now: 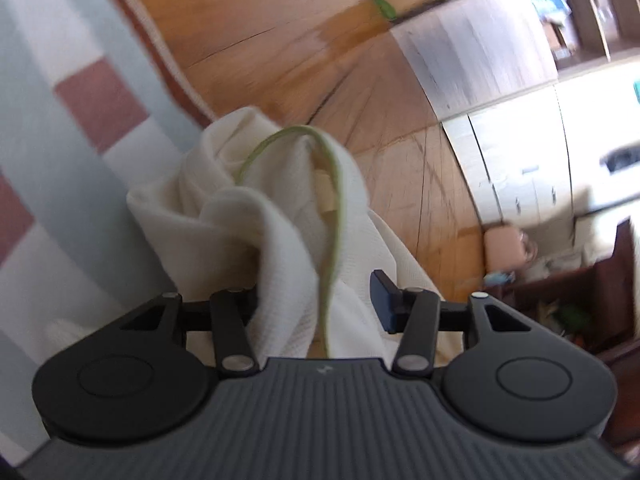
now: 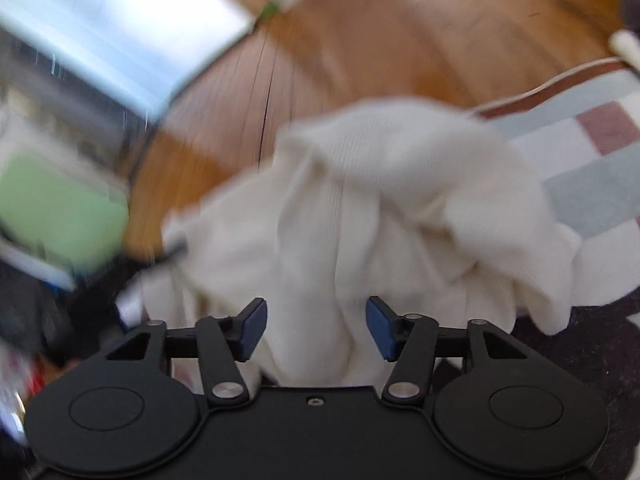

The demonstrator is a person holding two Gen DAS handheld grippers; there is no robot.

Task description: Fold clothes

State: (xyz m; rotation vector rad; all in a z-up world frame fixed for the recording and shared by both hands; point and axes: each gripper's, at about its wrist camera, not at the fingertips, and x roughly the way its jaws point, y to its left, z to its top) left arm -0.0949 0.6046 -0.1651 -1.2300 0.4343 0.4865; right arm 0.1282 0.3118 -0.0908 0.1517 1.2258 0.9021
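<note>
A wooden floor [image 1: 280, 40] spreads out beyond a checked rug [image 1: 60, 120] of grey, white and dusty red. Bunched over the rug's edge is the cream garment [image 2: 360, 208], crumpled, with a thin green trim [image 1: 336, 200] looping along one hem. The left gripper [image 1: 320, 308] has cloth draped between its spread jaws. The right gripper [image 2: 316, 328] is spread too, fabric between its pads [image 2: 378, 326], not pinched.

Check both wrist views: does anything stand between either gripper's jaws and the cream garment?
Nothing visible does. The cream garment already lies bunched between the open jaws of the left gripper, its green-trimmed edge running through. In the blurred right view, cloth likewise fills the gap of the right gripper, its jaws apart.
</note>
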